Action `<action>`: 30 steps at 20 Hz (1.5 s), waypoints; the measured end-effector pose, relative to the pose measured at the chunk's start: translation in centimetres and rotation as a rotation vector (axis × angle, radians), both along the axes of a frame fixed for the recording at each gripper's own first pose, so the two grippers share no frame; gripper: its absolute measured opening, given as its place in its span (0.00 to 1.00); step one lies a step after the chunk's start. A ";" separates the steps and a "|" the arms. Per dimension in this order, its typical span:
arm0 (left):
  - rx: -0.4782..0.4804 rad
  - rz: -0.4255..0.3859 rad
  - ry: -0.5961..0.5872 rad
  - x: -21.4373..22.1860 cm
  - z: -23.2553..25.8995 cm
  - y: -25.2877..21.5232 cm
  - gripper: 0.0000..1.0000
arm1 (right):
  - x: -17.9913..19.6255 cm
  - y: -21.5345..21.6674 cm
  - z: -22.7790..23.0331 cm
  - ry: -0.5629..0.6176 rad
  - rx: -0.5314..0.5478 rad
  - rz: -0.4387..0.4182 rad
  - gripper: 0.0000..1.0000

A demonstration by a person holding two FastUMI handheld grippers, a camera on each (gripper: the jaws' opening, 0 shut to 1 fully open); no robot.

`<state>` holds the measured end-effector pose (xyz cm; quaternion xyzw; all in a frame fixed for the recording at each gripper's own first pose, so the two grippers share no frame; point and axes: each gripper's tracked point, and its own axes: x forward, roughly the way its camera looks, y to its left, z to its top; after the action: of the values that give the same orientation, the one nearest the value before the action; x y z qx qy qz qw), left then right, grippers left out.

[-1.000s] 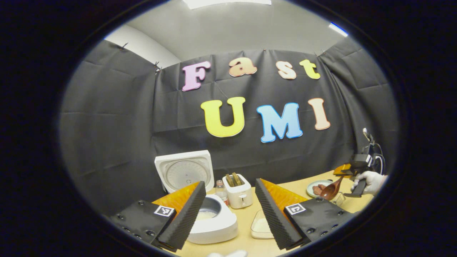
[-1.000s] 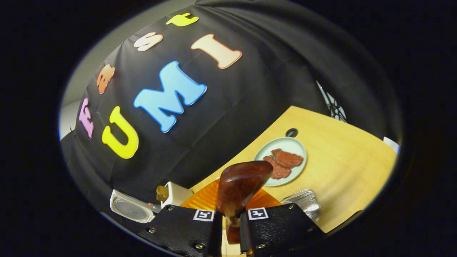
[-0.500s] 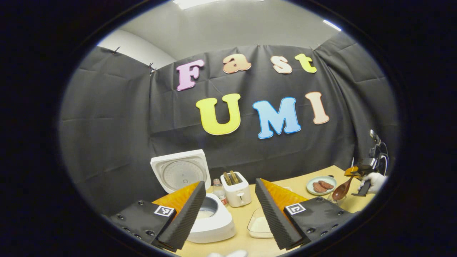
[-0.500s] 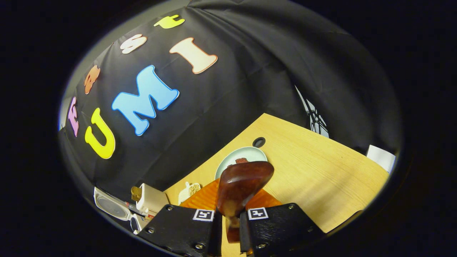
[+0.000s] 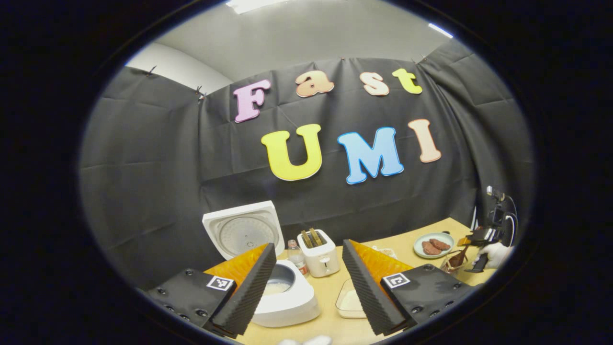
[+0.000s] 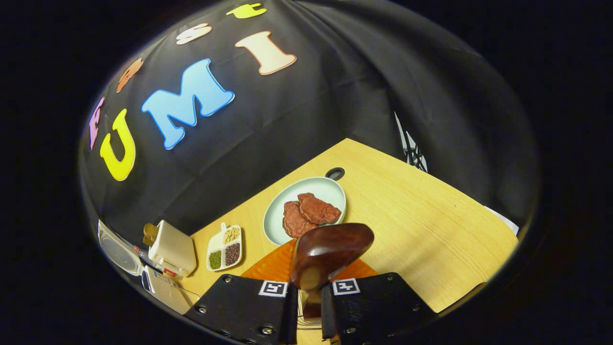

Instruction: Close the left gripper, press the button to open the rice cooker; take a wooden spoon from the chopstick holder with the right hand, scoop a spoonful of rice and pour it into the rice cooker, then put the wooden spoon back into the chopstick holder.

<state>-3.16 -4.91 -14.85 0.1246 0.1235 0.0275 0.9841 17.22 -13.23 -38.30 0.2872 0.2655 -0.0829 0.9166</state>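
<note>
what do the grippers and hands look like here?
Both grippers, left and right, have black screwed bodies, each finger bearing a small black-and-white square marker, with translucent orange wedge fingers. The left's pads are black ribbed foam. The hand wears a white glove.

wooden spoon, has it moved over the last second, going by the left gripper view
Yes. The wooden spoon, held in the right gripper, has dropped from above the plate of meat to its right, down at the wire holder.
</note>
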 end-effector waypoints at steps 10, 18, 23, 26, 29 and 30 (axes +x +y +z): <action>0.000 0.010 -0.014 0.3 0.8 0.9 0.99 | -1.2 -3.7 3.1 -0.012 -0.261 -0.023 0.80; -0.032 0.044 -0.060 2.8 2.7 3.7 0.99 | -6.2 -1.3 19.2 -0.287 -0.533 0.048 0.98; -0.039 0.103 -0.133 7.1 6.2 7.8 0.97 | -11.1 4.0 24.5 -0.400 -0.566 0.156 0.98; -0.043 0.125 -0.170 9.6 8.0 10.1 0.96 | -13.8 6.8 25.4 -0.413 -0.572 0.211 0.93; -0.042 0.164 -0.171 13.0 9.5 13.0 0.99 | -16.0 9.5 25.3 -0.414 -0.583 0.268 0.98; -0.046 0.173 -0.166 14.6 9.7 13.9 0.99 | -16.6 10.3 25.1 -0.404 -0.574 0.287 0.98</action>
<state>11.42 9.03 -5.11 0.0881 0.0527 0.1198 0.9875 0.61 -2.88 -13.23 -0.0110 0.0829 0.0338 0.9959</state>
